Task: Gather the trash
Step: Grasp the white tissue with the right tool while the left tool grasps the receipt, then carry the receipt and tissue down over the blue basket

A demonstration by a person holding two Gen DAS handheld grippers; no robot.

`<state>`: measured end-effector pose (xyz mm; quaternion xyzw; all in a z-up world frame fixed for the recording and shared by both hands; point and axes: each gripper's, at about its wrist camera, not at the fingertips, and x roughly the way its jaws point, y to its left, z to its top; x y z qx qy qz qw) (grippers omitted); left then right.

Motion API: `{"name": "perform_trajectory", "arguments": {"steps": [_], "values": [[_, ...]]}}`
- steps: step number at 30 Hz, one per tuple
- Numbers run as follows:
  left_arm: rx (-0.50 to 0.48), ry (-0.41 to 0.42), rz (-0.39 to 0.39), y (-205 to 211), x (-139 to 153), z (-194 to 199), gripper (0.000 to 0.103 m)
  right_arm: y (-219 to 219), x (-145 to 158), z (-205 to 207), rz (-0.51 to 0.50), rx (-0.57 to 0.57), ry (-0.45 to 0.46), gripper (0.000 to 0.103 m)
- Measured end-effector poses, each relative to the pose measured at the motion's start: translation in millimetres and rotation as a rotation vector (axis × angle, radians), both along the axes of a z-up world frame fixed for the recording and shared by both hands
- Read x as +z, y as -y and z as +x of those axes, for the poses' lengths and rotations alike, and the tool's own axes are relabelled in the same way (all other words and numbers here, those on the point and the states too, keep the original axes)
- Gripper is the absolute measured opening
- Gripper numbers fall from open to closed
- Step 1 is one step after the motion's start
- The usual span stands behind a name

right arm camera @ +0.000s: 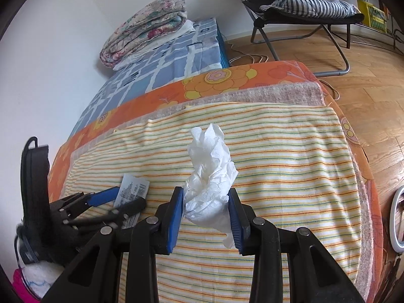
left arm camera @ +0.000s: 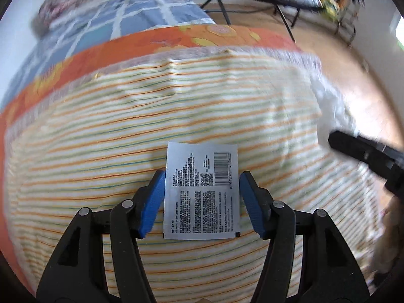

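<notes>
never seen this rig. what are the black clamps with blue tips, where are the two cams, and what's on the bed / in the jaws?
No robot: a person carries a two-finger gripper in each hand, each with a fisheye camera looking along its fingers.

Left wrist view: the left gripper straddles a flat silver sachet with a barcode, lying on the striped blanket. The pads sit beside its edges; it looks not yet clamped.

Right wrist view: the right gripper is shut on a crumpled white tissue, apparently lifted off the blanket. The left gripper shows at lower left.

Behind: folded quilt, folding chair.
</notes>
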<state>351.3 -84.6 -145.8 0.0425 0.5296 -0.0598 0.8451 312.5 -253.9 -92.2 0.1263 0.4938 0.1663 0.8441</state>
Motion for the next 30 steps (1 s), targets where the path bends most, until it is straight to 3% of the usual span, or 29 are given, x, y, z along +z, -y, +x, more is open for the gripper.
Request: {"name": "perform_trajectory", "arguments": {"steps": [2, 9, 20, 30], "values": [[-0.017, 0.011, 0.030, 5.1, -1.3, -6.2, 0.061, 0.1, -0.7, -2.0, 0.001, 0.004, -0.003, 0.035], [-0.032, 0.017, 0.004, -1.3, 1.6, -21.7, 0.060, 0.2, 2.8, -12.3, -0.005, 0.012, -0.002, 0.035], [-0.022, 0.066, -0.012, -12.3, 34.1, -63.6, 0.060, -13.9, 28.2, -48.4, -0.043, 0.058, 0.031, 0.035], [-0.027, 0.126, -0.010, -21.0, 77.4, -132.5, 0.060, -26.1, 72.9, -110.5, -0.081, 0.110, 0.088, 0.035]]}}
